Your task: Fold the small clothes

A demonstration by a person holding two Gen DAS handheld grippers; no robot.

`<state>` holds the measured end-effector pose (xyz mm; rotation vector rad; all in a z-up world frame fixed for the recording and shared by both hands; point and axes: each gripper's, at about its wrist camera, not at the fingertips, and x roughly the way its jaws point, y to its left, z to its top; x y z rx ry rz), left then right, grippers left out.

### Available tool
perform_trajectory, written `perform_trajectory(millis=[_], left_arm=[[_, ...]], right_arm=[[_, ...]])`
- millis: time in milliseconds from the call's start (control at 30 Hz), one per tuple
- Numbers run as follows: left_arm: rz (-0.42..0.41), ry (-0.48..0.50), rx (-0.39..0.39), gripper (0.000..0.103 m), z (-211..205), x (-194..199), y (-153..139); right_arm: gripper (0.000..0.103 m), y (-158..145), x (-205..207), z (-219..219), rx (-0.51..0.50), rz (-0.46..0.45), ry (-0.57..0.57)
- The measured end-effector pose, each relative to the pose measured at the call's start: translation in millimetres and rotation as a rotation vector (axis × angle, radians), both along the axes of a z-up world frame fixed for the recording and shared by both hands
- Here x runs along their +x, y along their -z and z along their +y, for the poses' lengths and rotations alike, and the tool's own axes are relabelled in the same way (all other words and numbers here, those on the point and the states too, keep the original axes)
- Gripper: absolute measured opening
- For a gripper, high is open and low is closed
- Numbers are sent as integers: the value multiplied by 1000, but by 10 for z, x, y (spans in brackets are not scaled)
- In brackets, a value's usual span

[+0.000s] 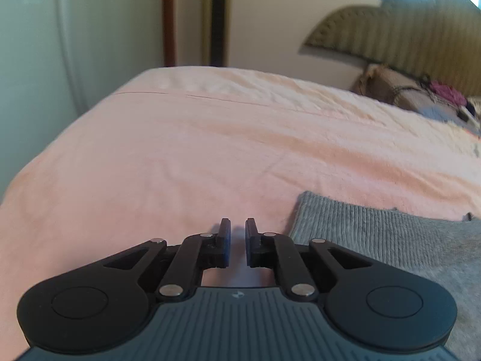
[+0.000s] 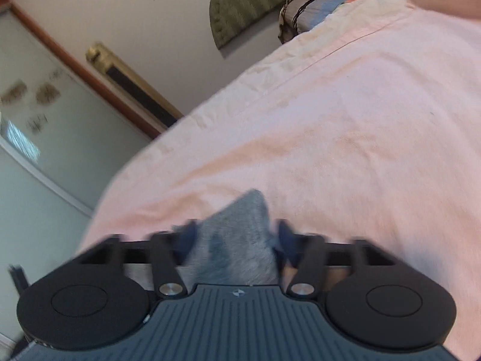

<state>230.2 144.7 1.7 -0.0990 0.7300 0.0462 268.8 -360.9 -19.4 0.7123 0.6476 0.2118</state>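
Note:
A grey knit garment (image 1: 390, 234) lies flat on the pink bedsheet (image 1: 210, 150) at the lower right of the left wrist view, ribbed hem toward the middle. My left gripper (image 1: 238, 240) hovers just left of the hem with a narrow gap between its jaws, holding nothing. In the right wrist view, a corner of the grey garment (image 2: 237, 240) sits between the wide-apart fingers of my right gripper (image 2: 237, 234). The view is blurred, so I cannot tell whether the fingers touch the cloth.
The pink bedsheet (image 2: 345, 135) covers the bed. Pillows and a patterned blanket (image 1: 421, 96) lie at the head by a green headboard (image 1: 390, 36). A wall, a door frame (image 1: 168, 18) and a glass panel (image 2: 36, 114) stand beyond the bed's far edge.

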Motion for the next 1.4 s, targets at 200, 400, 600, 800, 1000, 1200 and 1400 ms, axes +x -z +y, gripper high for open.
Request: perform_trajectory(millis=[200,400,600,800,1000,1200,1400], left_arm=[[-70,-39,-332,73,319,-1353,-72],[-108,-206,-767,81,604,-2318,304],[-53,-149,-1014,85,364,-2311,447],[-40,-177,-978,84,190,-1971,458],[18,-170,-834,46,52,-1648,464],[43,-149,-703,5,-32,-1622,460],[-27,-55,-700,4,71,-1941,31]], right_arm=[[89,-21,-1198,-44,78,10,-25],[84,184,-2241,-53,149,27,60],[85,257,-2252,216,241,62,41],[85,250,-1863,546,254,59,56],[63,294,-1716,569,240,78,51],[12,508,-1732,422,335,91,74],[11,198,-1868,464,283,-6,12]])
